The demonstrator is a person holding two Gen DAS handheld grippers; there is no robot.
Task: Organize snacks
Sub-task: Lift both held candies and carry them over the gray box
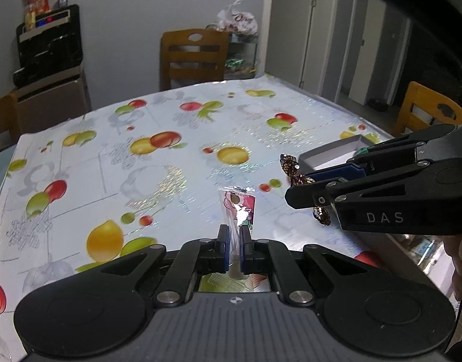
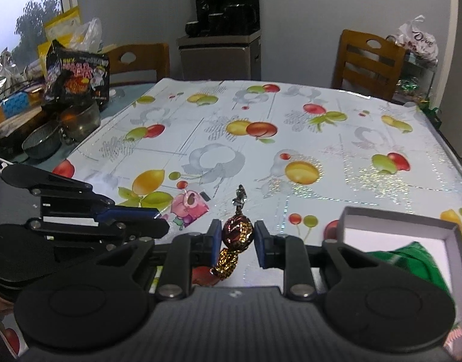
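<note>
**Both tools clenched on snacks above the bench**

Your left tool (image 1: 232, 242) is clenched on a small clear sachet (image 1: 239, 208) with a pink cartoon print; the packet stands upright between the blue pads and pokes out past the fingertips. Your right tool (image 2: 238, 235) is grasping a twist-wrapped candy (image 2: 237, 231) in dark red and gold foil, its round body between the pads, one twisted end sticking forward beyond the tips and the other hanging back toward the tool's body.

Both tools sit clear of the bench (image 2: 321, 126), which wears a shiny fruit-print cover. The left tool lies just to the left of the right one, the two side by side.

Just to the right of your right tool sits an open white box (image 2: 396, 220) with grey walls on the bench, and a green wrapper (image 2: 418, 259) lies inside it. Wooden chairs (image 2: 369, 63) stand beyond the far edge of the bench.
</note>
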